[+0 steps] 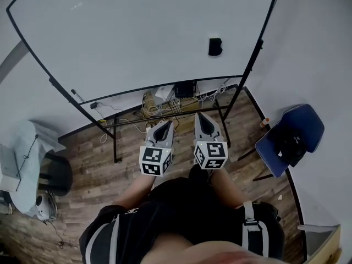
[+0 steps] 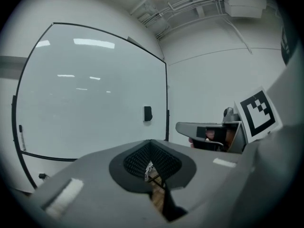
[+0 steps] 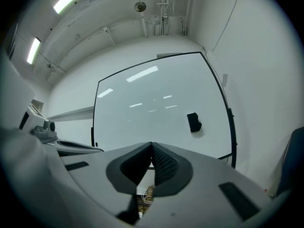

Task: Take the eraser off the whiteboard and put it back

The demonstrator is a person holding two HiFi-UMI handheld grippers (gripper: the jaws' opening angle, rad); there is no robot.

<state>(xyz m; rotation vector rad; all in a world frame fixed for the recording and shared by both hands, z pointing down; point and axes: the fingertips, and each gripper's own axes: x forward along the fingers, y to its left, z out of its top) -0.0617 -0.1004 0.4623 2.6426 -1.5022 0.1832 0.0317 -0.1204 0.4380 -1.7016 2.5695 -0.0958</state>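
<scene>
Left hand-held gripper (image 1: 164, 126) and right hand-held gripper (image 1: 202, 120), both clenched and empty
Black eraser (image 1: 214, 47) sticks on the whiteboard (image 1: 137, 37) near its right edge, well apart from both, beyond their tips.

- eraser (image 1: 214, 46) sits on the whiteboard (image 1: 137, 37), over on its right side
- cables (image 1: 165, 103) on the floor (image 1: 99, 175) right under it
- chair (image 1: 289, 139) off to its right

floor (image 1: 93, 164): dark wood planks
walls (image 1: 319, 48): plain white all round
chair (image 1: 308, 120): blue one, 3 o'clock
cables (image 1: 159, 104): messy tangle on the floor, 12 o'clock
ceiling: strip lights (image 3: 34, 49), exposed pipes (image 3: 164, 4)
</scene>
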